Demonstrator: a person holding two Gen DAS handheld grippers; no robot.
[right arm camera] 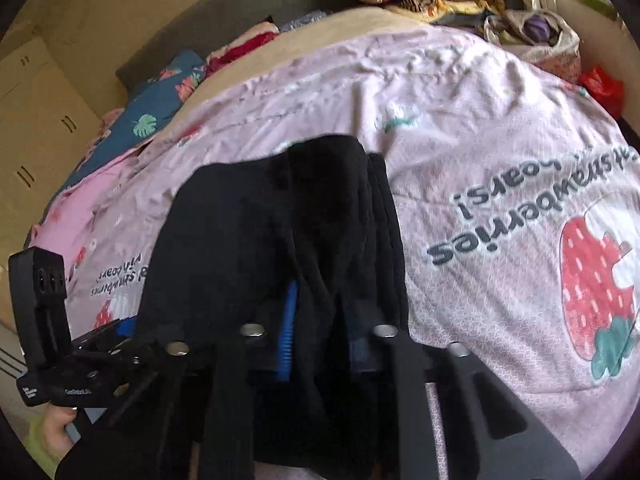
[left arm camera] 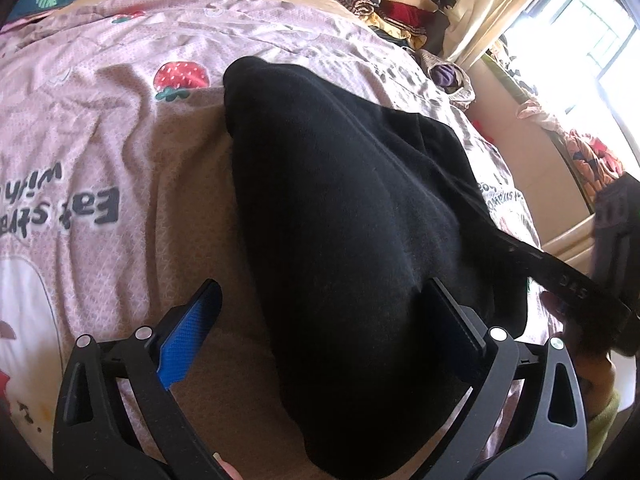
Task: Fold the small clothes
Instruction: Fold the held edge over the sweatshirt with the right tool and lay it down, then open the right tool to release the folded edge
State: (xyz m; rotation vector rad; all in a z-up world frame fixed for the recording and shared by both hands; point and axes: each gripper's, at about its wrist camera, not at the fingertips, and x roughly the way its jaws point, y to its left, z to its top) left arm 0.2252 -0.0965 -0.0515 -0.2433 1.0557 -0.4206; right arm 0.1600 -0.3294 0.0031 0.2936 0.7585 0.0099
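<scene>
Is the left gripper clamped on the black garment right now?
No: in the left wrist view the left gripper stands wide open, its blue-padded finger resting clear of the black garment over the pink bedsheet.

Daylight enters from the window (left arm camera: 592, 40) at the upper right of the left wrist view, where the panes are blown out to white glare and the curtain (left arm camera: 492, 8) beside it glows pale. The pink bedcover (left arm camera: 100, 120) is evenly, softly lit, with shallow shadows in its wrinkles. The black garment (left arm camera: 340, 220) swallows nearly all detail in both views. The right wrist view is dimmer and warmer, and slightly smeared with motion blur, most along the near gripper parts at the bottom. Both frames bend strongly toward the edges, with dark vignetted corners.
</scene>
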